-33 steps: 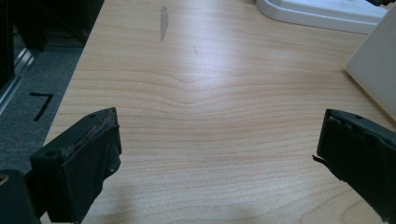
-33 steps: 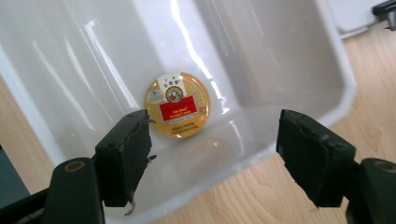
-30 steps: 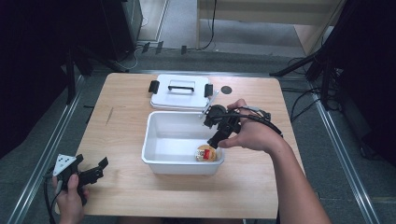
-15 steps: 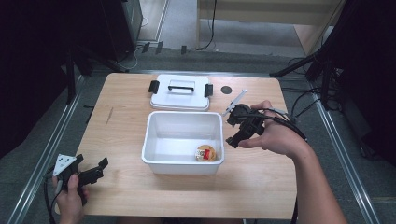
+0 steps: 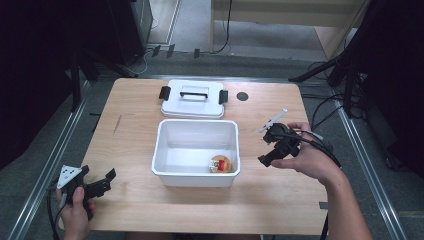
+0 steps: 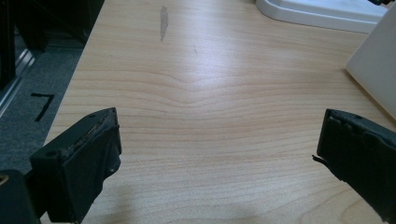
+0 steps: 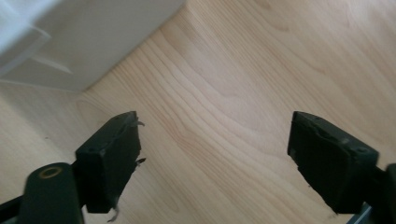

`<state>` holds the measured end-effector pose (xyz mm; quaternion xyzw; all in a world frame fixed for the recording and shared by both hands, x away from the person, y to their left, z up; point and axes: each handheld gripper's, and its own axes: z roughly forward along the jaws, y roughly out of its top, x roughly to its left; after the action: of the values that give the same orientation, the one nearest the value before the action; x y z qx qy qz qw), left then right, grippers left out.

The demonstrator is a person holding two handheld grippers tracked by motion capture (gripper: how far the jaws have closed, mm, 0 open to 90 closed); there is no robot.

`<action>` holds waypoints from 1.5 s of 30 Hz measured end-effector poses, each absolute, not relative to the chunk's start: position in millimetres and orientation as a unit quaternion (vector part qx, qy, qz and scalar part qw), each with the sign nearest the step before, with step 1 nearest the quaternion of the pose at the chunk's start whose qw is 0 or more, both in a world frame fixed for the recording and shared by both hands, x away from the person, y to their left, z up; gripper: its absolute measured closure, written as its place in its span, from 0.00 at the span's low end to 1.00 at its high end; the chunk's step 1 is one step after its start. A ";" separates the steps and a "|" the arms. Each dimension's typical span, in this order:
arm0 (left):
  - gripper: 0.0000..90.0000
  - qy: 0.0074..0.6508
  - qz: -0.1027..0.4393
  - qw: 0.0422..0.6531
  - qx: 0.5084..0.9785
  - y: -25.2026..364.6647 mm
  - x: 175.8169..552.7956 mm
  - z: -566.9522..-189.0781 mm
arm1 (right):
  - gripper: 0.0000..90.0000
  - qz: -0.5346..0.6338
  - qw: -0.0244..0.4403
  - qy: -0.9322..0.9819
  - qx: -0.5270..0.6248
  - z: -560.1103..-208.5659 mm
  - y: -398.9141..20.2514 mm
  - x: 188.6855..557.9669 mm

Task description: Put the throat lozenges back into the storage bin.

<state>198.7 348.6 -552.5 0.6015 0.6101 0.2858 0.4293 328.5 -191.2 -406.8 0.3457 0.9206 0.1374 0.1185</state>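
Now the right tongs [image 5: 266,159], jaws just opening and empty, hang beside the white bin [image 5: 196,176], whose small round packet [image 5: 220,164] lies in its near right corner. Left tongs [image 5: 95,187] rest wide open, empty. Next, fetch the lid [image 5: 192,99] squarely by its handle.

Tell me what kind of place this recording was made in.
Probably a lab or workshop recording station, not a home: a bare wooden table stands on grey carpet between metal rails, with cables on the floor and dark equipment racks behind.
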 end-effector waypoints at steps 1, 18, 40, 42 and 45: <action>0.00 0.610 0.285 0.429 0.601 348.4 198.5 -552.4 | 0.15 0.135 0.121 0.916 0.358 -412.2 -195.6 328.3; 0.00 0.610 0.288 0.427 0.602 347.5 198.3 -552.4 | 0.00 0.230 0.159 0.831 0.480 -479.6 -257.4 307.4; 0.00 0.610 0.288 0.427 0.603 347.3 197.8 -552.4 | 0.00 0.360 0.243 0.693 0.576 -534.7 -332.2 247.9; 0.00 0.609 0.289 0.426 0.603 347.1 197.9 -552.4 | 0.00 0.367 0.247 0.688 0.575 -537.4 -337.4 241.8; 0.00 0.609 0.290 0.425 0.603 346.7 197.8 -552.4 | 0.00 0.378 0.254 0.679 0.575 -539.7 -344.4 233.2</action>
<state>197.8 346.7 -552.4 0.6032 0.6093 0.2902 0.4251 233.2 -344.4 -539.7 0.5754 0.6794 0.3776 0.2545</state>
